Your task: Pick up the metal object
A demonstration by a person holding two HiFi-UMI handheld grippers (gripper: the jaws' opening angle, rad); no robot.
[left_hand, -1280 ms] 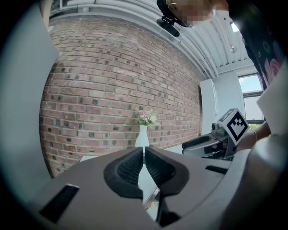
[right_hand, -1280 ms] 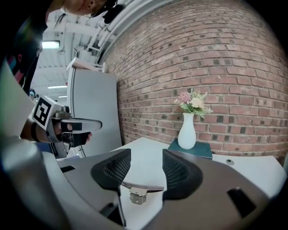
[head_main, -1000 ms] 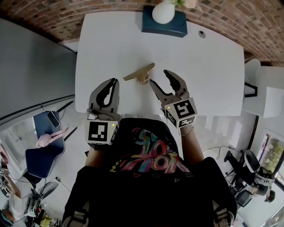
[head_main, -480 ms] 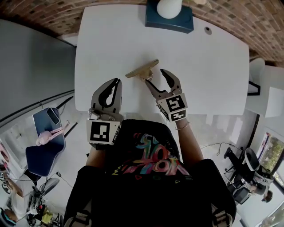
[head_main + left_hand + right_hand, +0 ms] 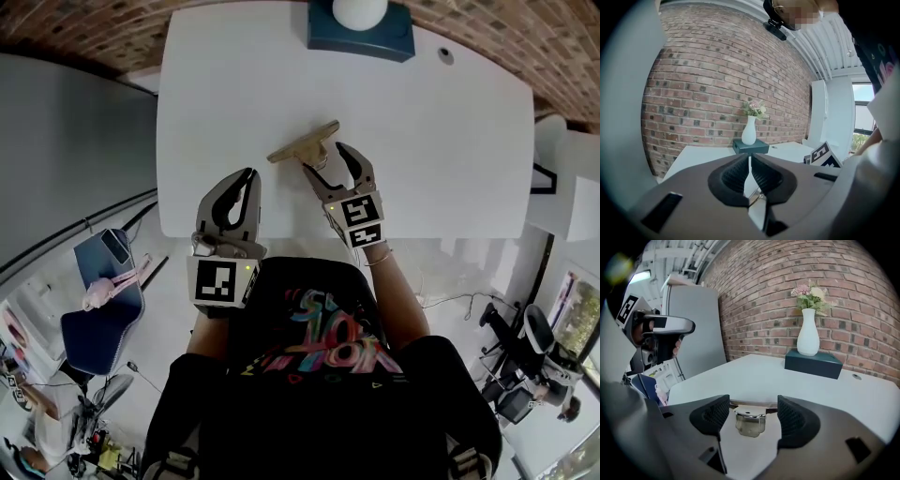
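A brass-coloured, T-shaped metal object lies flat on the white table. My right gripper has reached it from the near side, and its jaws are opening wide. In the right gripper view the object's short stem sits between the two dark pads, which stand apart from it on both sides, and its long bar runs across just beyond the tips. My left gripper hovers over the table's near edge, left of the object, its jaws together with nothing in them.
A white vase with flowers stands on a dark blue box at the table's far edge, against a brick wall. A small round hole is in the tabletop at far right. A blue chair stands on the floor at left.
My right gripper has moved forward and left up to the metal object, and its jaws have spread wider around the stem. The left gripper has stayed in place.
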